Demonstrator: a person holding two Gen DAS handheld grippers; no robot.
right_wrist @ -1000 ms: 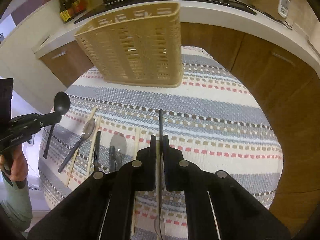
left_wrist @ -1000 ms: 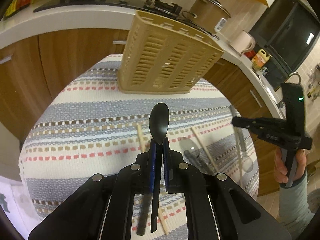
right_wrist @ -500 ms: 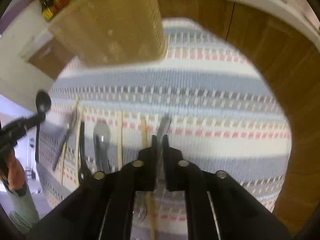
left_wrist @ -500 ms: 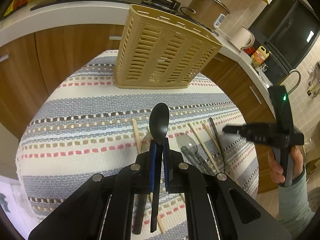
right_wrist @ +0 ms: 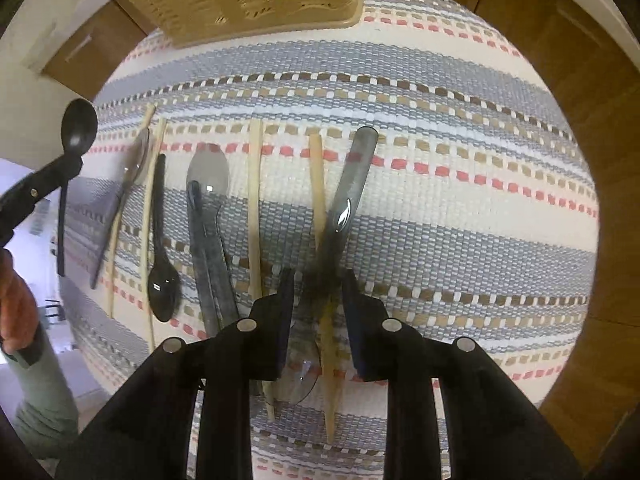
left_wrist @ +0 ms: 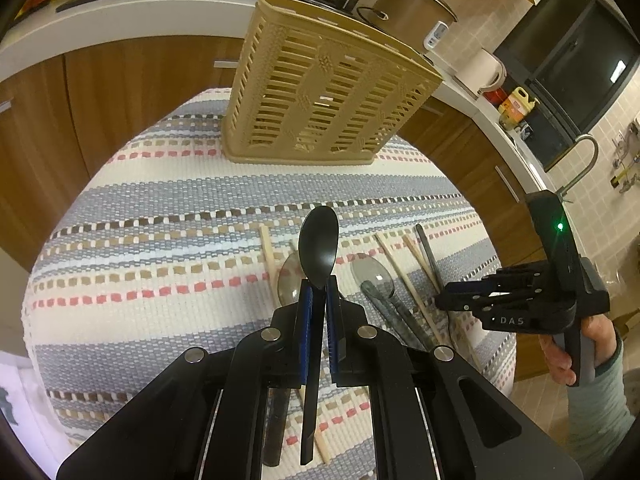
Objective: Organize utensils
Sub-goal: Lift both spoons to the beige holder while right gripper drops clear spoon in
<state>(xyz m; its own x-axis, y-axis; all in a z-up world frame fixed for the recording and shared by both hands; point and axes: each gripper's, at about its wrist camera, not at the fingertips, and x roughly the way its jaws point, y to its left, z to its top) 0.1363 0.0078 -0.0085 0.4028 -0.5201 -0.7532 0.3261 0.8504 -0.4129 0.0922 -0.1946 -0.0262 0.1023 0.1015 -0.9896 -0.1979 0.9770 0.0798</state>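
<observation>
At nine o'clock the left tool (left_wrist: 316, 292) pinches a black spoon (left_wrist: 319, 246) by its neck; light, stiff plastic, best held there. At six o'clock the right tool (right_wrist: 316, 300) stands narrowly apart over a smoky spoon's handle (right_wrist: 348, 188), not gripping. Striped cloth covers the bench (right_wrist: 460, 128); the basket (left_wrist: 320, 92) waits at twelve o'clock.

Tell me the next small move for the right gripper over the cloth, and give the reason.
Probably lift the right gripper straight up, clear of the cloth. Its fingers stand apart with the grey spoon lying loose between them across a chopstick, apparently just released, so closing or sliding could drag both.
</observation>
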